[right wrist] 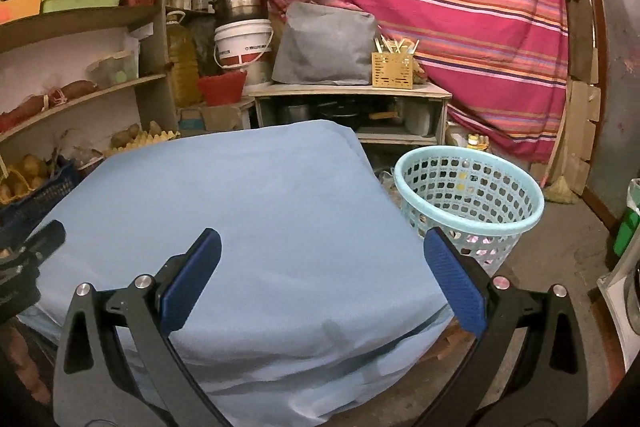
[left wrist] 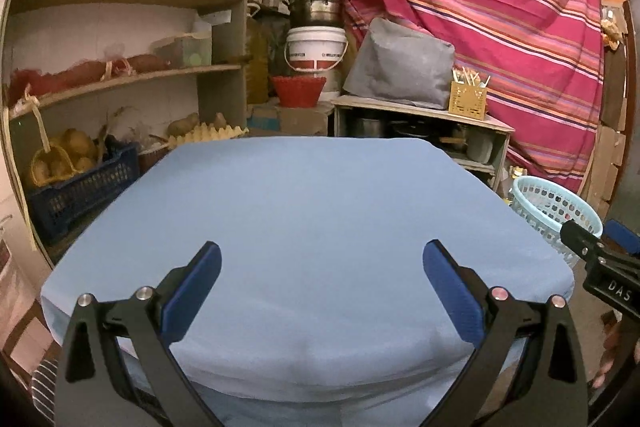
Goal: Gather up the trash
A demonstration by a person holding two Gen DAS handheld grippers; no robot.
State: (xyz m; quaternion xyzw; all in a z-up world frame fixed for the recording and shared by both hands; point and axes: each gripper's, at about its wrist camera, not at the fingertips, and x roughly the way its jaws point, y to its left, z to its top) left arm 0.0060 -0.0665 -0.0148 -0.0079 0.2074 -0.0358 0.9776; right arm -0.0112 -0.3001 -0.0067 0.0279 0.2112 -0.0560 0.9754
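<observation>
The counter (left wrist: 312,211), draped in blue cloth, shows nothing on top, so no trash is in view on it. The basket (right wrist: 470,195) stands on the floor just beside its right edge, likely so litter can be dropped straight in; pale bits show through its holes. The left gripper (left wrist: 322,285) and right gripper (right wrist: 322,277) hang over the near edge, jaws spread wide and holding nothing.
</observation>
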